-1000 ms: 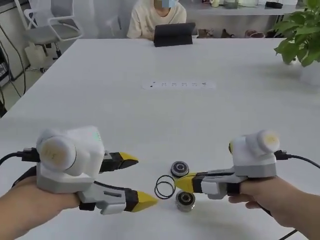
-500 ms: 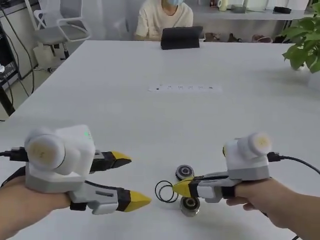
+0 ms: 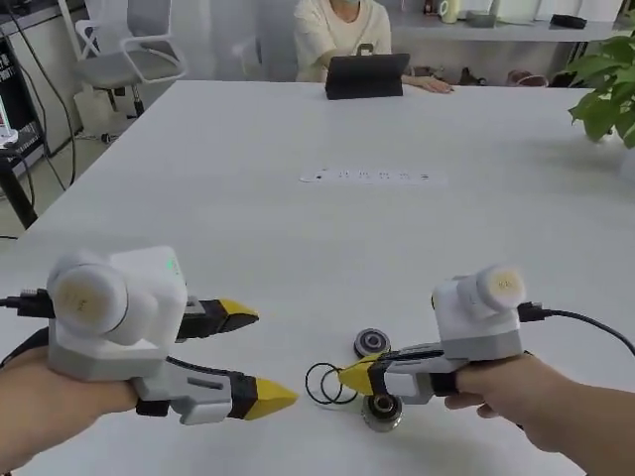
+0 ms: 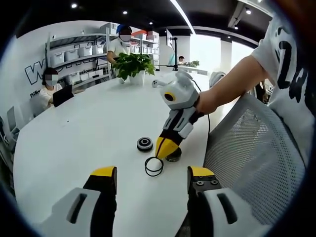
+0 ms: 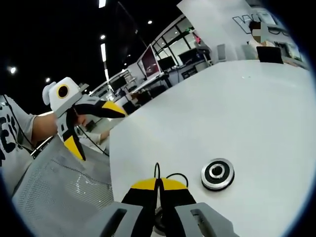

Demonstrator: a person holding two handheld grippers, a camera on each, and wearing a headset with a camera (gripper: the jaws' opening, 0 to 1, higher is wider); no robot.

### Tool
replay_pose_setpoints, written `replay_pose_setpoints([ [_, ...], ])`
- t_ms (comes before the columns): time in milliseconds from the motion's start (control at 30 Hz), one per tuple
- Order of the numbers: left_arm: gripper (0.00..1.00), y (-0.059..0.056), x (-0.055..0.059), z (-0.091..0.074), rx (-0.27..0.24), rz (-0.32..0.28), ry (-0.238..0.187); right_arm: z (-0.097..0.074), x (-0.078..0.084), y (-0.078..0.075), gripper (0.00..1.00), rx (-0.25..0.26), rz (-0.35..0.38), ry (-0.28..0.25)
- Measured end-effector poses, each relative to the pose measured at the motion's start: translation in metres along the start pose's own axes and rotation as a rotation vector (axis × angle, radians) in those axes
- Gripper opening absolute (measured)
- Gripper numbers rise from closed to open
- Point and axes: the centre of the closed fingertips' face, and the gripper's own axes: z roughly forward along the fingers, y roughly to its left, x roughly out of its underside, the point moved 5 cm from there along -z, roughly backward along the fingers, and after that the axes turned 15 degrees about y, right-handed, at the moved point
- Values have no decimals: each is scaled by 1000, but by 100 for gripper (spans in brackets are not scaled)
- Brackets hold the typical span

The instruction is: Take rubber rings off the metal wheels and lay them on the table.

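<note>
Black rubber rings [image 3: 326,384] lie on the white table [image 3: 417,248], at the tip of the right gripper [image 3: 349,377].
The far wheel [image 3: 372,343] sits just behind the rings and the near wheel [image 3: 383,411] just beside them, partly under the right gripper. Its yellow-tipped jaws are pressed together at the rings' edge; whether they pinch a ring cannot be told. To the rings' left the left gripper [image 3: 260,355] hovers near, jaws wide apart. At the table's far end a person [image 3: 342,30] sits behind a dark tablet [image 3: 365,76], and a leafy plant [image 3: 607,89] stands at the right.
</note>
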Motion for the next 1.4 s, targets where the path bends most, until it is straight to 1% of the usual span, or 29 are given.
replay_pose_setpoints([
  [133, 55, 0, 1, 1, 2, -2, 3, 2, 2, -2, 0, 18, -14, 15],
  [200, 55, 0, 1, 1, -1, -1, 3, 2, 2, -3, 0, 40, -30, 17],
  [367, 55, 1, 2, 0, -3, -4, 5, 2, 3, -4, 0, 48, -37, 21],
  [533, 55, 2, 3, 0, -3, -8, 9, 2, 6, -6, 5, 63, -42, 33],
  [667, 55, 1, 3, 1, 0, -8, 9, 1, 6, -7, 9, 73, -54, 33],
  [833, 55, 0, 3, 2, 3, -7, 12, 0, 7, -6, 13, 67, -47, 28],
  [1100, 55, 1, 3, 2, 3, -9, 16, -3, 7, -4, 18, 73, -71, 27],
  [1233, 55, 2, 2, 3, 3, -6, 17, -3, 8, -3, 21, 81, -92, 34],
  [1400, 55, 1, 0, 3, 3, -4, 15, -6, 6, 0, 23, 82, -105, 21],
])
